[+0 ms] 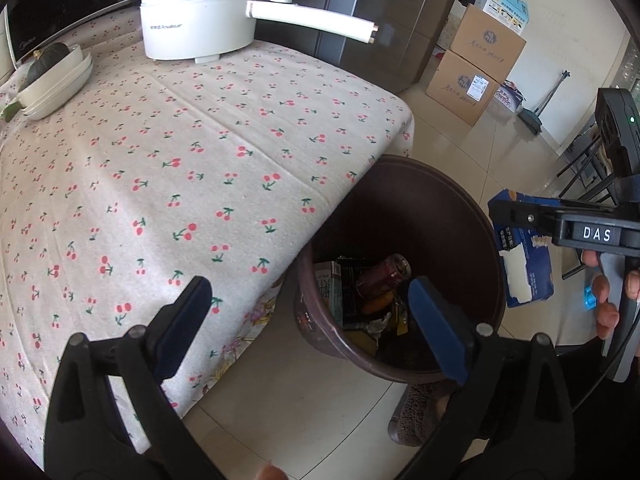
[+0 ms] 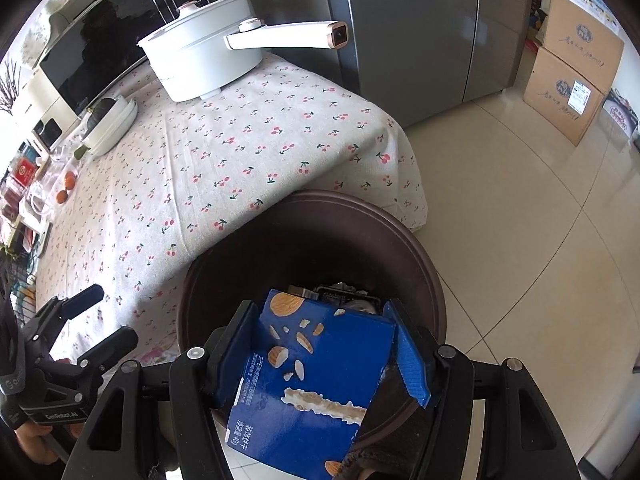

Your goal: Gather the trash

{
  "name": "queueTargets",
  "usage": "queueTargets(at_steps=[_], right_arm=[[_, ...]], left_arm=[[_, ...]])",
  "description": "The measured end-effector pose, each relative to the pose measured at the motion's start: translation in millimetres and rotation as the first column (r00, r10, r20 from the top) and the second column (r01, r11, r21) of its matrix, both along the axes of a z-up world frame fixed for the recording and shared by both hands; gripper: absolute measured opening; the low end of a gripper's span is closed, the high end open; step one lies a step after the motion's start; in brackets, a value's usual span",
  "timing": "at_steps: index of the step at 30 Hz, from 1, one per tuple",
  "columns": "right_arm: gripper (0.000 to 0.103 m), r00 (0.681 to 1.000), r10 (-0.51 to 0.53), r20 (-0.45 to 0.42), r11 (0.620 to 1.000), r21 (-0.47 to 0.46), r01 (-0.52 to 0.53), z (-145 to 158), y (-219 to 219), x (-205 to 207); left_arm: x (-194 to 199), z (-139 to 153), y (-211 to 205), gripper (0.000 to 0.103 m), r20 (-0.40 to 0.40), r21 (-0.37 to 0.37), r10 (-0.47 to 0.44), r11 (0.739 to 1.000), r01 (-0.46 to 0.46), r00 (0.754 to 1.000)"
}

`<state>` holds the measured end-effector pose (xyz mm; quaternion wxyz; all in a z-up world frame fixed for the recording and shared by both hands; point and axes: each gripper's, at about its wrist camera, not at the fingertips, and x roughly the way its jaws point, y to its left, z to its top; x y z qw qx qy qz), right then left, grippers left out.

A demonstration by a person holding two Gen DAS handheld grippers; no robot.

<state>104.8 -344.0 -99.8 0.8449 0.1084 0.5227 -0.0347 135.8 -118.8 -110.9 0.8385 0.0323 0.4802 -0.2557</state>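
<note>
Biscuit box [image 2: 316,376] — gripped in right claw [image 2: 320,356] — above bin [image 2: 424,264].

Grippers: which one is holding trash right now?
The right gripper. Its blue pads clamp a blue biscuit box above the brown trash bin. The left gripper is open with nothing between its fingers.

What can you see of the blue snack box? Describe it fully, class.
The blue snack box is a flat cardboard carton printed with almonds, biscuit pieces and white Chinese text. It looks opened, with a torn white edge. The right gripper clamps it by its two sides, tilted, over the open mouth of the brown trash bin. It does not touch the bin.
</note>
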Motion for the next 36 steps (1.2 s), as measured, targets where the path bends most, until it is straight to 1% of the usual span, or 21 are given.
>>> queueTargets(at_steps=[8,10,11,12,14,17,22,27,32,36], right_arm=[[0.067,1.0,-0.002,0.019,1.0,-0.011,0.003,2.9,8.9,5.0],[0.073,0.999,-0.02,0.027,1.0,-0.001,0.02,4.6,8.1,5.7],[0.084,0.999,-0.029,0.03,1.0,0.008,0.029,5.3,7.3,5.3],[0.09,0.999,-0.038,0.034,0.999,0.015,0.037,6.1,7.4,4.7],[0.09,0.998,-0.04,0.04,0.999,0.019,0.039,8.1,9.6,3.4],[0.091,0.998,-0.019,0.052,1.0,-0.012,0.019,12.2,18.8,1.1],[0.091,0.995,0.035,0.091,0.996,-0.085,-0.027,20.9,40.2,-8.0],[0.091,0.988,0.079,0.133,0.992,-0.106,-0.065,29.0,64.8,-26.4],[0.092,0.969,0.127,0.212,0.977,-0.195,-0.085,43.6,91.9,-55.1],[0.092,0.947,0.157,0.281,0.97,-0.224,-0.094,55.0,107.6,-79.9]], left_arm=[[-6.0,5.7,33.0,0.101,-0.001,0.004,0.121,0.993,-0.121,0.993],[-8.7,6.8,39.8,0.101,0.002,0.026,0.162,0.986,-0.162,0.987],[-10.4,7.4,42.9,0.101,0.002,0.04,0.177,0.983,-0.177,0.984],[-12.6,8.3,46.5,0.101,0.006,0.053,0.194,0.98,-0.194,0.981],[-17.4,10.8,53.2,0.101,0.025,0.08,0.227,0.97,-0.228,0.974],[-25.5,14.8,63.1,0.101,0.043,0.107,0.254,0.961,-0.257,0.966],[-41.0,21.8,80.5,0.101,0.059,0.125,0.302,0.943,-0.307,0.951],[-60.7,33.8,95.7,0.101,0.122,0.14,0.344,0.923,-0.359,0.931],[-83.6,47.4,105.1,0.101,0.188,0.128,0.374,0.908,-0.4,0.908],[-104.2,59.3,108.8,0.101,0.237,0.1,0.4,0.897,-0.432,0.885]])
